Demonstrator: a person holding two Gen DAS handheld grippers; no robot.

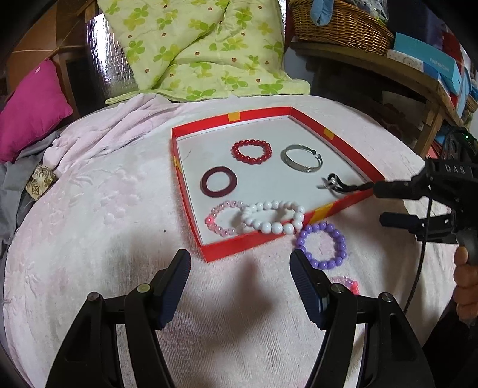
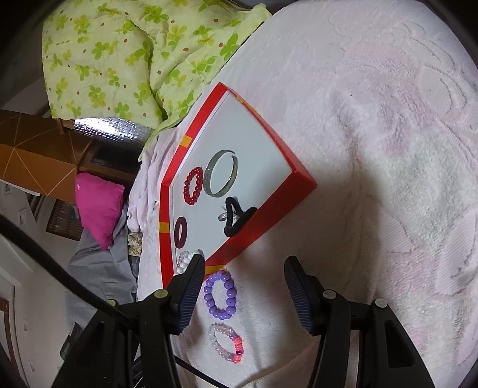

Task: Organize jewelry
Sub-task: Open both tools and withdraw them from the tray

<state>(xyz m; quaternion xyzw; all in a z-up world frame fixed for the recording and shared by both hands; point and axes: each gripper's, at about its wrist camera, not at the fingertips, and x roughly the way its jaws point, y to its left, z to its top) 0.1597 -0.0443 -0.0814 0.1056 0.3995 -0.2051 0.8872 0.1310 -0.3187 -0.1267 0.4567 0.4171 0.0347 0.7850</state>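
A red-rimmed tray (image 1: 209,125) (image 2: 280,206) with a white floor lies on the pale pink blanket. In it lie a red bead bracelet (image 1: 251,152) (image 2: 193,185), a silver bangle (image 1: 301,158) (image 2: 222,173), a dark maroon ring (image 1: 219,181) (image 2: 180,232), a pink bead bracelet (image 1: 222,218), a white bead bracelet (image 1: 273,216) and a black hair tie with a silver ring (image 1: 336,182) (image 2: 236,219). A purple bead bracelet (image 1: 322,244) (image 2: 220,294) and a pink-white bracelet (image 2: 227,341) lie on the blanket outside the tray. My left gripper (image 1: 240,262) is open and empty, in front of the tray. My right gripper (image 2: 245,268) (image 1: 379,203) is open and empty, above the purple bracelet.
A green flowered quilt (image 1: 203,50) lies behind the tray. A magenta pillow (image 1: 33,110) is at the left. A wicker basket (image 1: 337,27) and boxes (image 1: 430,62) stand on a wooden shelf at the back right. A black cable (image 1: 418,268) hangs from the right gripper.
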